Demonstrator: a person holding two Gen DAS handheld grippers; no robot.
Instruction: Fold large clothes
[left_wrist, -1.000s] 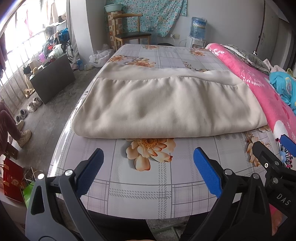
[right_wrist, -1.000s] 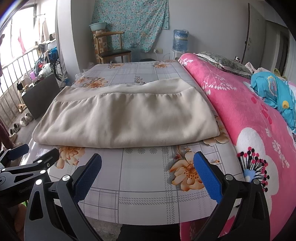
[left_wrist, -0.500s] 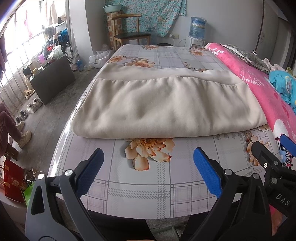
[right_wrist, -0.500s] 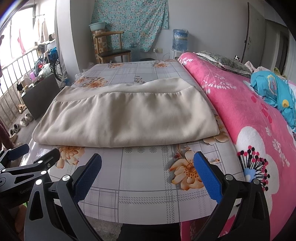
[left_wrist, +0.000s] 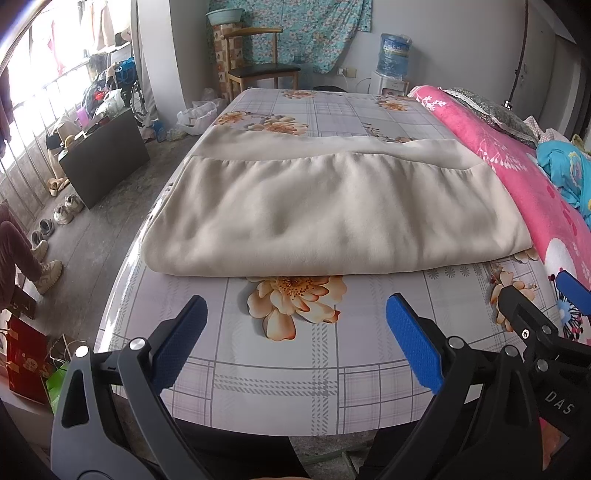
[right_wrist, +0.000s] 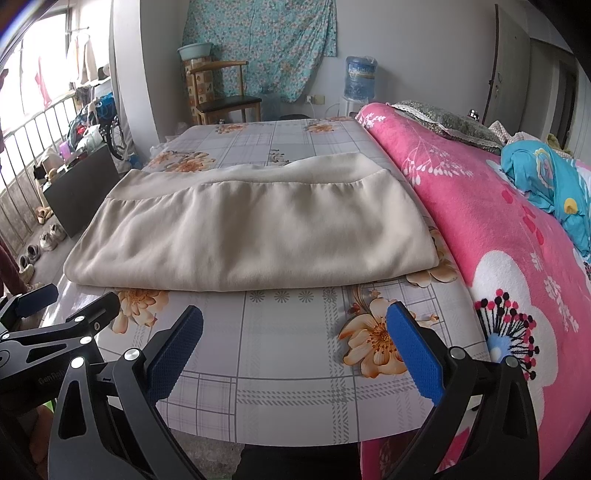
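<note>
A beige garment (left_wrist: 332, 214) lies folded flat across the flower-print table (left_wrist: 295, 373), its fold edge facing me. In the right wrist view the same garment (right_wrist: 255, 236) spans the table (right_wrist: 288, 376) from the left edge almost to the pink blanket. My left gripper (left_wrist: 295, 332) hovers open over the table's near edge, short of the garment, with nothing between its blue pads. My right gripper (right_wrist: 295, 332) is also open and empty, at the near edge beside it. Each gripper shows at the side of the other's view.
A pink flowered blanket (right_wrist: 517, 229) with a blue cloth (right_wrist: 554, 184) on it lies along the table's right side. A wooden chair (left_wrist: 258, 70) and a water dispenser (left_wrist: 393, 59) stand at the far wall. Left are a dark cabinet (left_wrist: 103, 155), shoes and a person's legs (left_wrist: 18, 251).
</note>
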